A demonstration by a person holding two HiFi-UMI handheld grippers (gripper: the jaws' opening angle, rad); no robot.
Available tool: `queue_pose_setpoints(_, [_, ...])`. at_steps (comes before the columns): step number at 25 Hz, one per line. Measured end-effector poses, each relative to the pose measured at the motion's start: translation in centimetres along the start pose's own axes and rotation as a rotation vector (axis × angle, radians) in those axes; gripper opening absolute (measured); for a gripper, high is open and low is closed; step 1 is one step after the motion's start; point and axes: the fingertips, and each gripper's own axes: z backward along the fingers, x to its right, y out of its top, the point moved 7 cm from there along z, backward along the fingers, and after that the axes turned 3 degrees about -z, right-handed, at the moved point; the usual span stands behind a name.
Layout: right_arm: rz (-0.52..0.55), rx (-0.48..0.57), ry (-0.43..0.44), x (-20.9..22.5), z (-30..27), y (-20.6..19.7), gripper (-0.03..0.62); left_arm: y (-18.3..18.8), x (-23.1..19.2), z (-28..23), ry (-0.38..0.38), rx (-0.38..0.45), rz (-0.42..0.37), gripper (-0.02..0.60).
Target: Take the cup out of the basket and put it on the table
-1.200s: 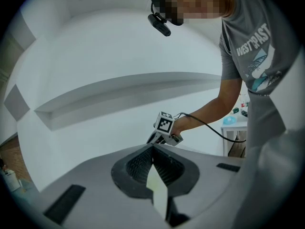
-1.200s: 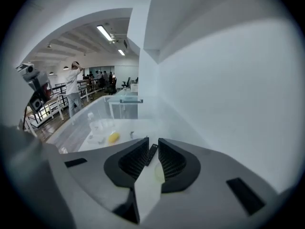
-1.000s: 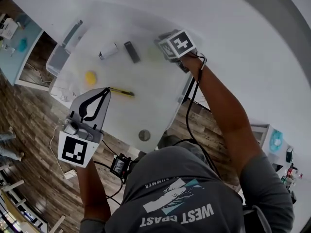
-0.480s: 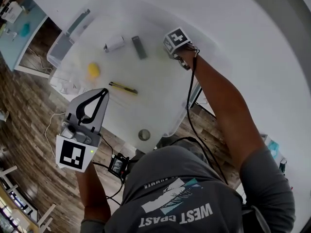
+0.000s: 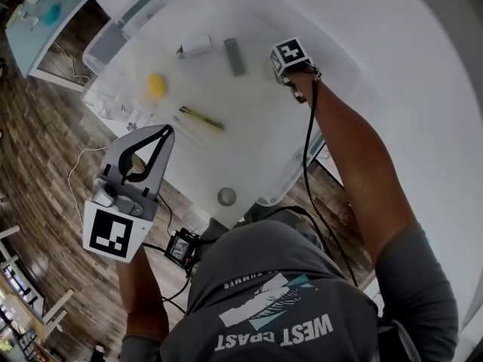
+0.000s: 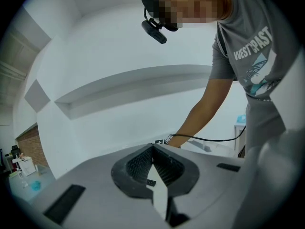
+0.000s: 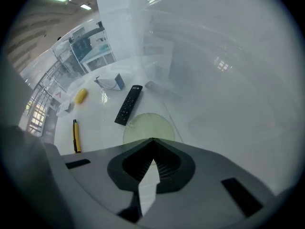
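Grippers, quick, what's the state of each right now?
Left gripper: shut, empty.
Right gripper: just closed, shut at the cup rim; grip on it cannot be told.

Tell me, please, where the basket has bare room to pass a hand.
The widest bare strip runs between pen and remote. Crowded: remote, cup and right tool close together, with lemon and box beyond.

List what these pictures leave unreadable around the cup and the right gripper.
- Cup: in the right gripper view its near rim lies under the right gripper, whose jaws have just closed; whether they pinch it cannot be told.
- Cup, head view: hidden beneath that gripper's marker cube.
- White box: its print is too small in either view.
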Motion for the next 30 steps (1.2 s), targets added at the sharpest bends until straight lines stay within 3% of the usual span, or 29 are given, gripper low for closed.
queue_pose_setpoints(5, [0.043, 0.038, 0.014, -0.5, 1.3, 0.7, 0.011, -0.3, 0.3, 1.0, 0.019, 0.006, 0.009, 0.009])
queue_pose_setpoints(9, [0.038, -0.014, 0.012, 0.2, 1.4, -0.1, 0.013, -0.3, 0.6, 1.6, 0.021, 0.000, 0.005, 0.009])
queue_pose_setpoints(15, [-0.017, -0.050, -0.011, 0.3, 1.0, -0.3, 0.094, -1.4, 0.8, 1.9, 0.020, -0.010, 0.023, 0.009])
queue_pose_setpoints(20, [-0.195, -0.019, -0.022, 0.5, 0.8, -1.0, 0.205, -2.1, 0.7, 2.1, 0.033, 0.016, 0.044, 0.009])
queue_pose_setpoints(23, [-0.319, 0.093, -0.060, 0.8, 1.5, -0.8, 0.209, -2.7, 0.5, 2.2, 0.043, 0.023, 0.059, 0.009])
queue_pose_setpoints(26, [-0.289, 0.137, -0.091, 0.5, 1.8, -0.4, 0.209, -3.5, 0.4, 2.3, 0.056, 0.031, 0.079, 0.009])
queue_pose_setpoints(30, [-0.249, 0.085, -0.053, 0.5, 0.8, -0.8, 0.209, -3.8, 0.2, 2.4, 0.060, 0.031, 0.094, 0.009])
